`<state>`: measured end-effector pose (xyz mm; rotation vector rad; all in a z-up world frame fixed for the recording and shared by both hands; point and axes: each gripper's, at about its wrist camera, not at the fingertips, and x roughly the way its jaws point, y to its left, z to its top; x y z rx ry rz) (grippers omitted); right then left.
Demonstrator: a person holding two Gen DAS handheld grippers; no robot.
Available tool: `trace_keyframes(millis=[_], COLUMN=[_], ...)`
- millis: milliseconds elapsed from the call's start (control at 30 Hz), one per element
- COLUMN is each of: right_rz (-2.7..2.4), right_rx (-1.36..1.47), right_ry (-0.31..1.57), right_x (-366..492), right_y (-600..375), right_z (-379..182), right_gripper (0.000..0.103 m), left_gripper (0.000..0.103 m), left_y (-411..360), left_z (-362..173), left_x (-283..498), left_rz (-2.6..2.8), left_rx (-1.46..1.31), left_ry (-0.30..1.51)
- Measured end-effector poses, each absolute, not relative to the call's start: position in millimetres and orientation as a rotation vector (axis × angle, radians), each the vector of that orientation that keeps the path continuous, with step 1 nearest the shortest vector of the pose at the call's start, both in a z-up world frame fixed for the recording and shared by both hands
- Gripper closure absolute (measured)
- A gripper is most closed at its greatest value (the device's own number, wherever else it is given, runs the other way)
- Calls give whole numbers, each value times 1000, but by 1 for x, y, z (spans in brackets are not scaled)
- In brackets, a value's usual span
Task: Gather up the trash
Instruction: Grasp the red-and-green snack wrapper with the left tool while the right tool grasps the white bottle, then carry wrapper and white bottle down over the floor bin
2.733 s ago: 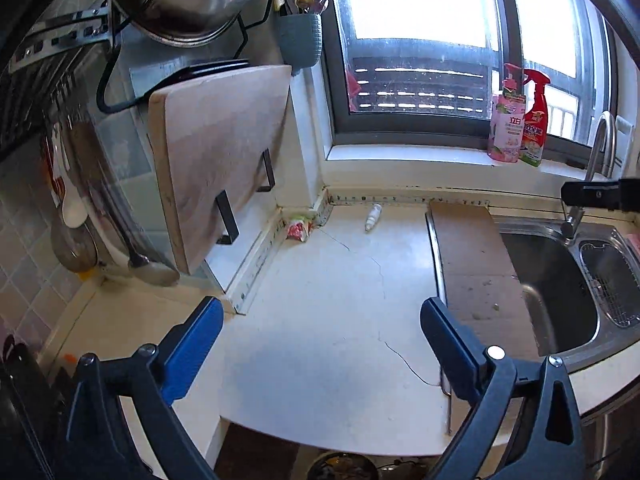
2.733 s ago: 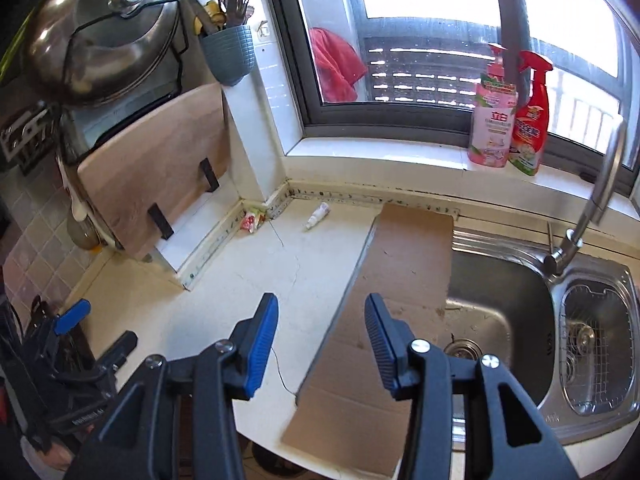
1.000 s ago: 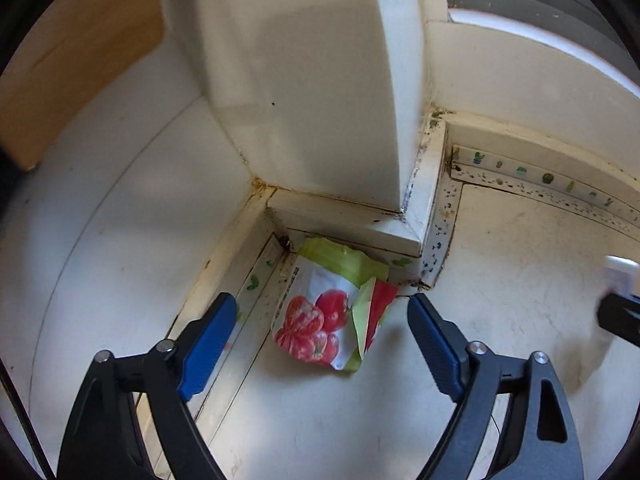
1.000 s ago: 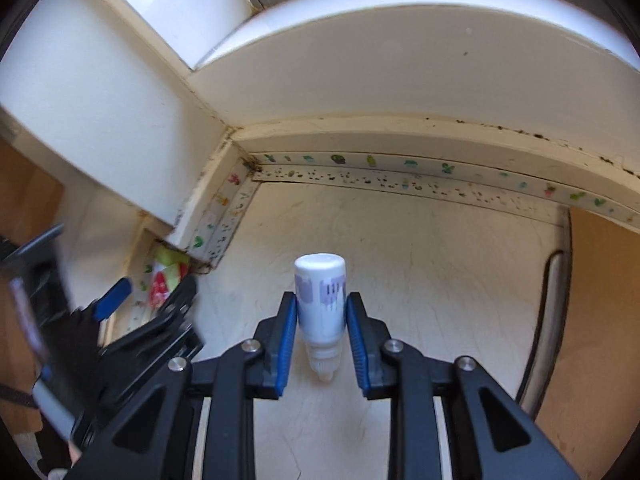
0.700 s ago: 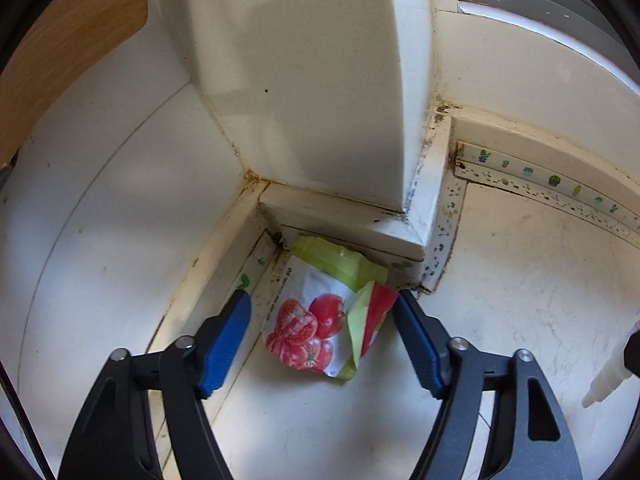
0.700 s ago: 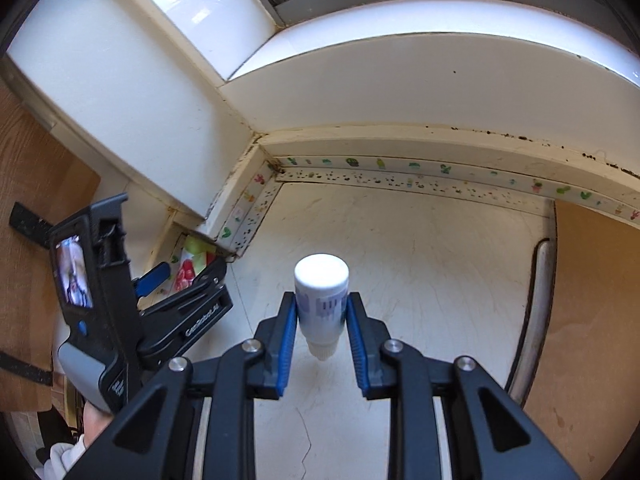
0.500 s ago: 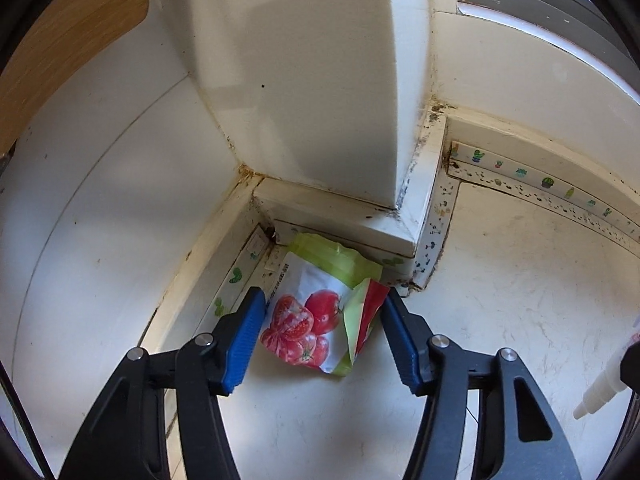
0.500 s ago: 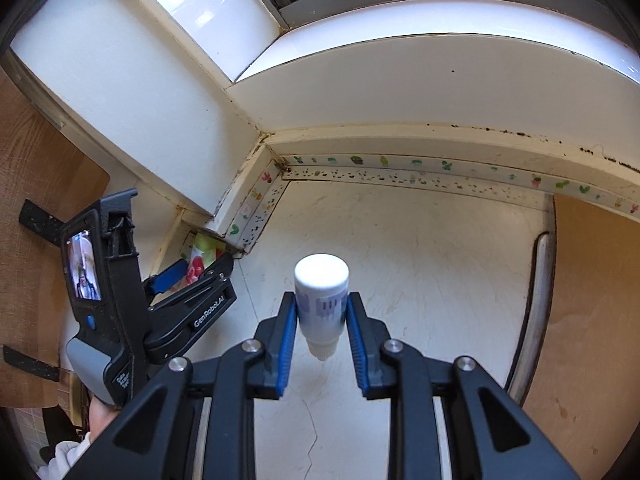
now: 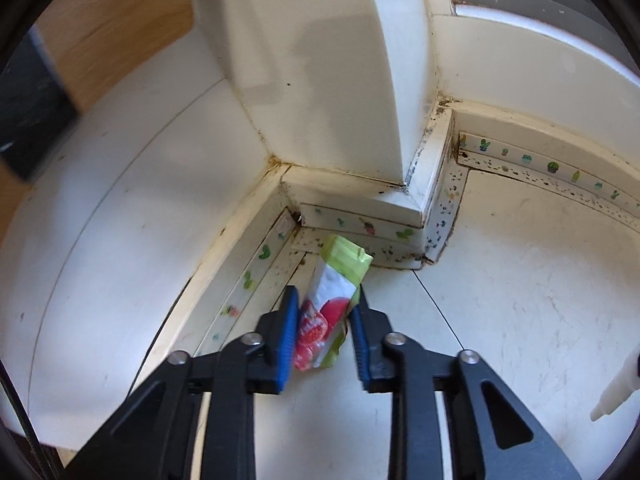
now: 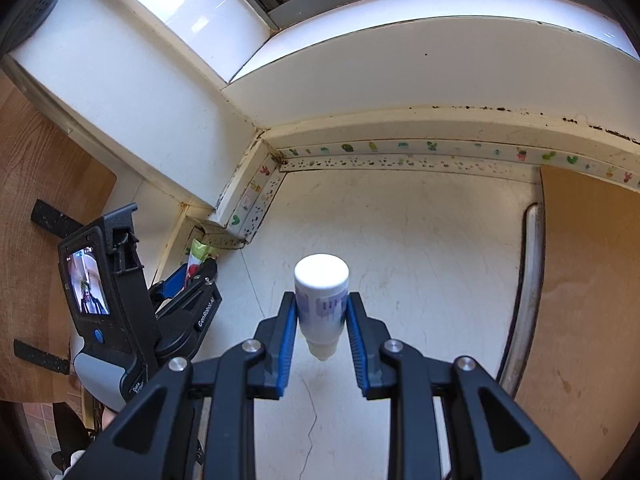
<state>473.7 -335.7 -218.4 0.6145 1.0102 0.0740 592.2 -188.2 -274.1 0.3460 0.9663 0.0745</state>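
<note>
Left gripper [image 9: 324, 328]: its jaws have closed in from either side of the snack wrapper [image 9: 330, 308] — half a second ago they stood clear of it, now the blue pads press its lower half.
Wrapper: crumpled red, white and green packet, squeezed narrow, its green top pointing into the corner where the wall trim [image 9: 360, 226] meets the table [image 9: 520, 280]; whether it has left the table cannot be told.
Right gripper [image 10: 321, 316]: clamped on the small white bottle [image 10: 321, 296] as before, cap end forward, nozzle pointing back — held above the table.
Meaning for the task: both pieces of trash now appear to be in hand; judged from this, carrying them off to a bin is what remains.
Risk: thin foil may slip from the pads when lifted.
</note>
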Motion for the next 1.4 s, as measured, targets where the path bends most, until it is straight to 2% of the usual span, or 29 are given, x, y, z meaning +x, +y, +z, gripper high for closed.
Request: trace_keyframes(millis=[67, 400, 733, 1000, 1200, 1400], right_rz=[86, 166, 256, 282, 326, 380], right_rx=[620, 652, 694, 650, 596, 525], right_ry=[1008, 965, 894, 808, 789, 875], right_x=[469, 429, 341, 221, 134, 72], right_y=[-335, -328, -316, -285, -239, -190], right_z=[-215, -180, -117, -47, -18, -31], right_gripper=[78, 78, 79, 79, 79, 79], left_gripper=[93, 93, 93, 93, 93, 93], left_y=[-188, -199, -164, -118, -80, -30], left_z=[-270, -221, -100, -33, -14, -40], left_x=[583, 509, 380, 254, 155, 74], left_rz=[75, 34, -64, -158, -182, -151], left_rx=[331, 309, 272, 195, 161, 121], left_ry=[977, 964, 917, 922, 922, 969])
